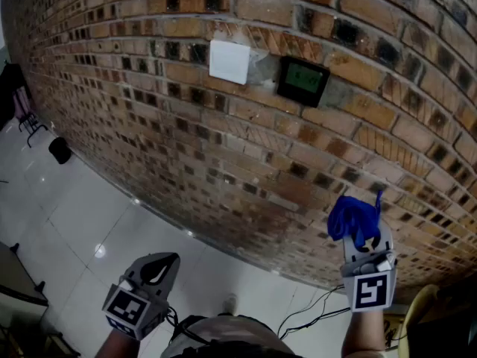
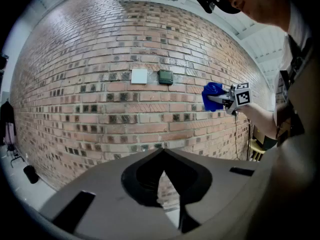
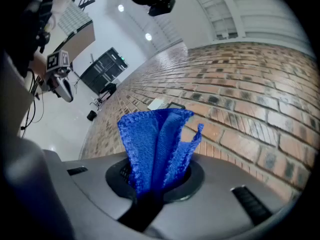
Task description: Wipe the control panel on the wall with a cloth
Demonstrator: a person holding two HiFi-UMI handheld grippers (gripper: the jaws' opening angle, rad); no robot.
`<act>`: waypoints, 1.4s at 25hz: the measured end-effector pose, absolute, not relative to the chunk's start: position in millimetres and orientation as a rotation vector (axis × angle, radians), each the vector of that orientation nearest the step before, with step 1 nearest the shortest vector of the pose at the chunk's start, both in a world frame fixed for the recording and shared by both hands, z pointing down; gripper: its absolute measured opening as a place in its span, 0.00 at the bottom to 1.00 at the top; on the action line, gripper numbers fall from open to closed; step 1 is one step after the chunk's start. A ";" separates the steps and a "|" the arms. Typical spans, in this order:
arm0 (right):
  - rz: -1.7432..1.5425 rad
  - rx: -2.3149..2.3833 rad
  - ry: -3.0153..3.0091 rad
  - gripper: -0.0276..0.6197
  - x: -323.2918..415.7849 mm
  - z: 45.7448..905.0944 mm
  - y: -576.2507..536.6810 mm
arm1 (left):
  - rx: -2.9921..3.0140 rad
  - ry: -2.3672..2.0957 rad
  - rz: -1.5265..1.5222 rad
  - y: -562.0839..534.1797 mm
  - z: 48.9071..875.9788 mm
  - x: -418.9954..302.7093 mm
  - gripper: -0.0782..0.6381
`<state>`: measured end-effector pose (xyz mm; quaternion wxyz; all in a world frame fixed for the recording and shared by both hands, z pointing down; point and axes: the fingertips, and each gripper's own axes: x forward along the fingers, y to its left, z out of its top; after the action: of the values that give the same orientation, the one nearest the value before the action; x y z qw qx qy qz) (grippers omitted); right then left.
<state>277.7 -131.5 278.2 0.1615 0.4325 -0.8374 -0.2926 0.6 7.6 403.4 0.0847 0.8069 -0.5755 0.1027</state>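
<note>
Brick wall (image 1: 223, 148) filled the scene, with a dark control panel (image 1: 302, 80) mounted high on it, just right of a white switch plate (image 1: 229, 60). The right gripper (image 1: 363, 253), well below the panel, had its fingers clamped on a bunched blue cloth (image 1: 355, 218). The left gripper (image 1: 165, 265) hung low, fingers together and empty. This looked like the approach. Next, the cloth needs lifting up and left onto the panel's face.

Right hand-held gripper (image 1: 361, 239) raised (clamping cloth (image 1: 350, 218)); left hand-held gripper (image 1: 168, 262) low, jaws together.
</note>
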 end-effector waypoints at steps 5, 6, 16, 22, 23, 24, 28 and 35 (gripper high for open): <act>-1.289 1.011 -2.180 0.18 221.2 220.5 -177.6 | 2.410 -1.727 0.302 -45.5 406.0 -10.8 0.11; -1.350 0.973 -2.134 0.18 213.0 209.6 -184.7 | 2.415 -1.717 0.310 -52.5 408.6 -13.6 0.11; -1.604 1.042 -1.804 0.18 161.1 120.1 -225.3 | 2.514 -1.503 0.381 -121.5 430.2 -43.4 0.11; -1.610 1.102 -1.678 0.18 114.5 116.6 -253.8 | 2.591 -1.438 0.353 -141.9 418.6 -73.7 0.11; -1.602 1.113 -1.658 0.18 109.9 116.9 -258.7 | 2.600 -1.427 0.353 -143.6 419.6 -80.4 0.11; -1.592 1.131 -1.635 0.18 107.3 117.5 -263.0 | 2.610 -1.412 0.355 -145.2 421.4 -86.6 0.11; -1.576 1.230 -1.494 0.18 105.4 120.5 -271.5 | 2.636 -1.358 0.343 -150.9 419.8 -107.9 0.11; -1.493 1.310 -1.404 0.18 105.5 157.1 -274.0 | 2.663 -1.306 0.347 -151.3 421.3 -132.9 0.11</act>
<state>105.5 -274.0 157.1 0.3473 0.5050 -0.5415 -0.5755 -132.9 -151.3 421.3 0.0778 0.8891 -0.4360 0.1159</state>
